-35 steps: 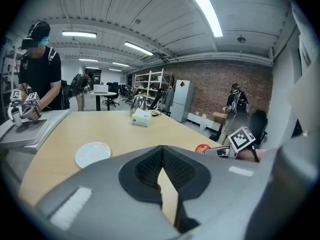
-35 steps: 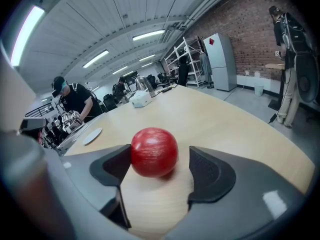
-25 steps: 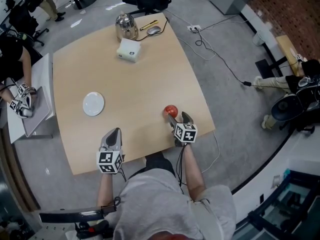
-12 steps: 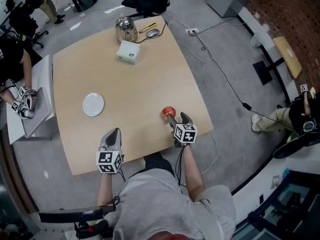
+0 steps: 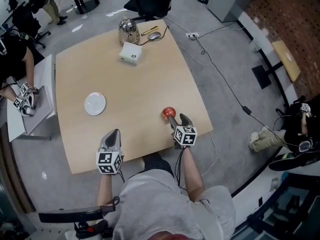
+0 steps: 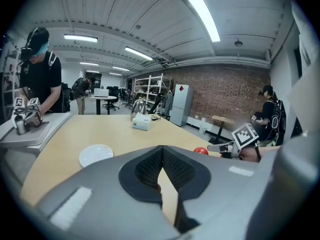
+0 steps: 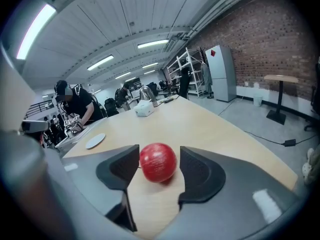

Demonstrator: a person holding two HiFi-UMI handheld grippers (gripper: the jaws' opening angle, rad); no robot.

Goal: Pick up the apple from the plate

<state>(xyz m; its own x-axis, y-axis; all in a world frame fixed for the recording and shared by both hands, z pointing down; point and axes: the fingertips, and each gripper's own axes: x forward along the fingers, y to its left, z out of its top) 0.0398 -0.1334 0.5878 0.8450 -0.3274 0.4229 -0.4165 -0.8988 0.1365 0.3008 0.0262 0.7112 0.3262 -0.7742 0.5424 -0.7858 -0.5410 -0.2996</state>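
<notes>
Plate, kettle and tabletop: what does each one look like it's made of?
Plate: probably glazed ceramic, possibly plastic; plain white and smooth, with a slight sheen.
Kettle: polished metal, likely stainless steel; silvery with bright reflections.
Table: wood-look laminate or veneer; even pale tan, matte, no clear grain visible from here.

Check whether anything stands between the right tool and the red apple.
Nothing visible does. The round red apple sits on the light wooden table, directly between the jaws of the right tool, which are closing on it.
</notes>
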